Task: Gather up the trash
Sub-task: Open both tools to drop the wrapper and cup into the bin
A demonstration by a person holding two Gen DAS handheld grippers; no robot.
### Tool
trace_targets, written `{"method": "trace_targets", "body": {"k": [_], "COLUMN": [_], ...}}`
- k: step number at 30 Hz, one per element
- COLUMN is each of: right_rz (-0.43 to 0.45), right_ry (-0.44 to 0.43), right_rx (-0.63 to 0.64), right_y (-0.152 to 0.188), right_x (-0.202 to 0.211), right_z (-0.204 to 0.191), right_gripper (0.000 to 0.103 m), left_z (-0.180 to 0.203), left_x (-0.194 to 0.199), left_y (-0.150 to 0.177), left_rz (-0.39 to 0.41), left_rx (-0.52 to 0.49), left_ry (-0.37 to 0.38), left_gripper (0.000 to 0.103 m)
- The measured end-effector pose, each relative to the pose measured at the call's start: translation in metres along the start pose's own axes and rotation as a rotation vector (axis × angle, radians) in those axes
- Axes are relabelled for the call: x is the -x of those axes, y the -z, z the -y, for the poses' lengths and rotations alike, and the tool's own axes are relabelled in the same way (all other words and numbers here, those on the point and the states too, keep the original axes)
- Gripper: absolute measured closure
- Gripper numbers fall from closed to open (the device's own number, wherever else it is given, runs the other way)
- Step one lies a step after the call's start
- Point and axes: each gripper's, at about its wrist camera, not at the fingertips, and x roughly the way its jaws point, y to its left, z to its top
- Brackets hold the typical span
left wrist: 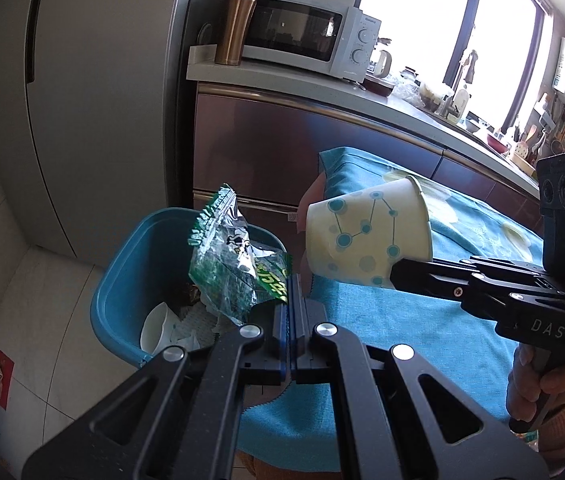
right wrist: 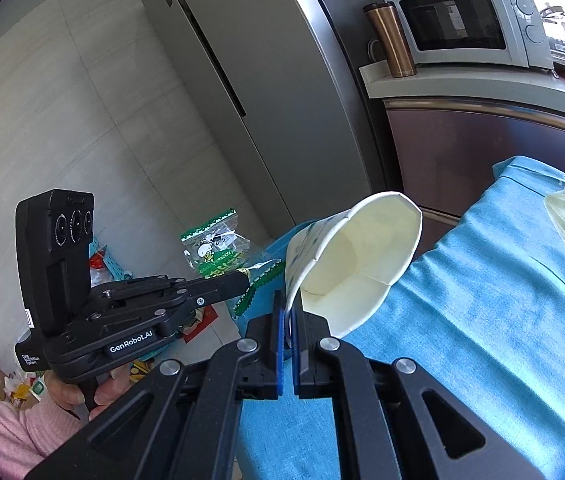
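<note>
Clamped in my left gripper [left wrist: 290,292], a green wrapper [left wrist: 226,264] hangs over the blue bin [left wrist: 122,272], which already holds scraps; my right gripper [right wrist: 288,316] pinches the paper cup [right wrist: 354,264] over the tablecloth's [right wrist: 482,320] bin-side edge; both await dropping.

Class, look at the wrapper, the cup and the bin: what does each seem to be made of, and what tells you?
Green wrapper: thin glossy plastic film, likely; it is see-through, crinkled and glinting.
Cup: paper, probably coated; matte printed wall, rolled rim, a visible side seam and a dented mouth.
Blue bin: smooth moulded plastic, by its even colour and soft sheen.
</note>
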Motion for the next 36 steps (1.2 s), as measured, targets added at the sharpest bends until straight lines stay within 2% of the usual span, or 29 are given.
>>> {"method": "trace_targets", "body": {"k": [15, 36], "right_rz": [-0.053, -0.157], "right_ry": [0.006, 0.026], "right_rx": [0.027, 0.023], "right_y": [-0.009, -0.015], "right_x": [-0.029, -0.078], "right_z": [-0.013, -0.01], "right_gripper": [0.101, 0.101], "left_z": [-0.013, -0.033], "left_x": [-0.017, -0.049], "left_y": [0.0, 0.006], "left_rz": [-0.022, -0.077], "left_rx": [0.019, 0.061], "left_ry": [-0.023, -0.044], "left_gripper": [0.102, 0.102]}}
